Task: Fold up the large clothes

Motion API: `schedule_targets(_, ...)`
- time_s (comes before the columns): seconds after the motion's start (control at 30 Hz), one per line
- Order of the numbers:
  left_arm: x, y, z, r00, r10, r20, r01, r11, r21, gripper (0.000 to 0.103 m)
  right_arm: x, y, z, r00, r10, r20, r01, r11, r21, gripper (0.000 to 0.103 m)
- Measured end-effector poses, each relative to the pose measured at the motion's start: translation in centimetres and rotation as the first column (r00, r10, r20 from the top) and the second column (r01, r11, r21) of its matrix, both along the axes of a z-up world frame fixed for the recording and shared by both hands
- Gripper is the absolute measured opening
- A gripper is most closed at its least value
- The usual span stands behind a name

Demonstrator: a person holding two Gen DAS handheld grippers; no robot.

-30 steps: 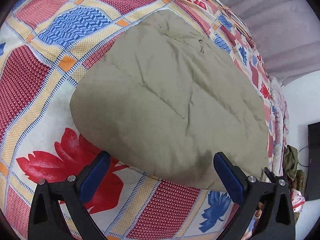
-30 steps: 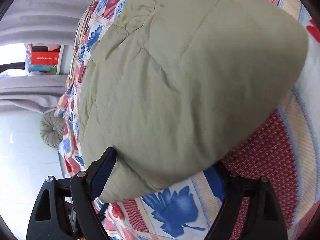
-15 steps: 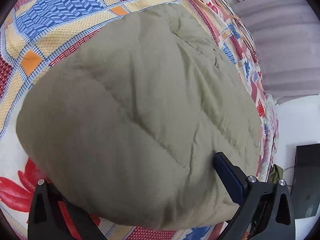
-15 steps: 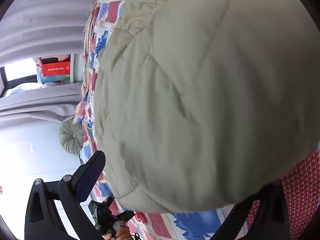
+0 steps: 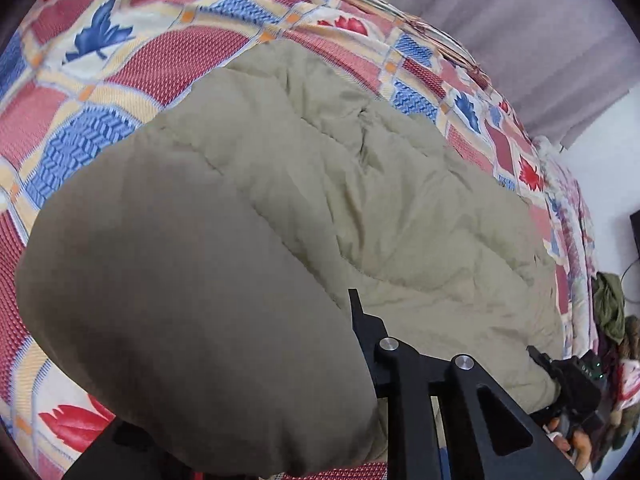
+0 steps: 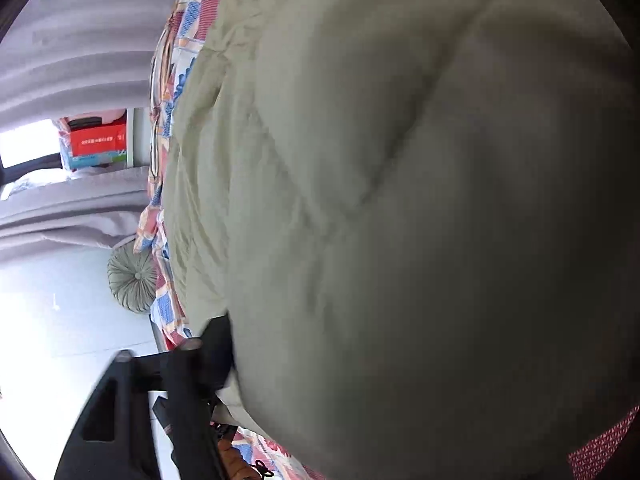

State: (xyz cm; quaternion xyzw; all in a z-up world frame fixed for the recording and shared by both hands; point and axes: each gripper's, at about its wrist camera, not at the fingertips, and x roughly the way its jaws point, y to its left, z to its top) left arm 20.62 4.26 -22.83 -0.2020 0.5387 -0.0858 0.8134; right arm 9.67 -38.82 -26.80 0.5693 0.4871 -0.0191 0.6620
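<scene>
Hidden under a bulge of the puffy olive-green quilted garment [image 5: 192, 320]: one finger of the left gripper [image 5: 280, 420], and whatever the pads press on. Hidden likewise in the right wrist view: the far finger of the right gripper [image 6: 360, 380], buried behind the same padded cloth [image 6: 420, 220]; the near black finger [image 6: 216, 344] smeared by motion blur. Unclear there whether the cloth is pinched. Cut off at the edges: the patchwork bedspread with red and blue leaf prints [image 5: 100, 92]. Too small to read: lettering on the red box [image 6: 98, 140] by the window. Half-covered at the lower right of the left view: a hand [image 5: 576, 446] around a black handle.
</scene>
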Motion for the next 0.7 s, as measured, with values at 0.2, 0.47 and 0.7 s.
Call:
schedule_targets(0.2,-2.1,-0.1,2.6,0.998,-0.054,0.037,0.052,0.998,0.042,0.021,-0.8,-0.1,2.1,0.998,0.017,0.057,-0.017,1.0,-0.012,0.029)
schedule_targets(0.47,-8.7,1.1,3.6,0.994,-0.112,-0.01,0.112,0.991,0.068,0.021,-4.2,0.9,5.2,0.993,0.098,0.067,-0.094,0.994,-0.055,0.027)
schedule_targets(0.7,-15.3,2.9,3.5,0.987,-0.134,-0.085,0.137,0.99,0.033,0.021,-10.4,2.1,5.9,0.994,0.11,0.02,-0.11,0.994,-0.028,0.027)
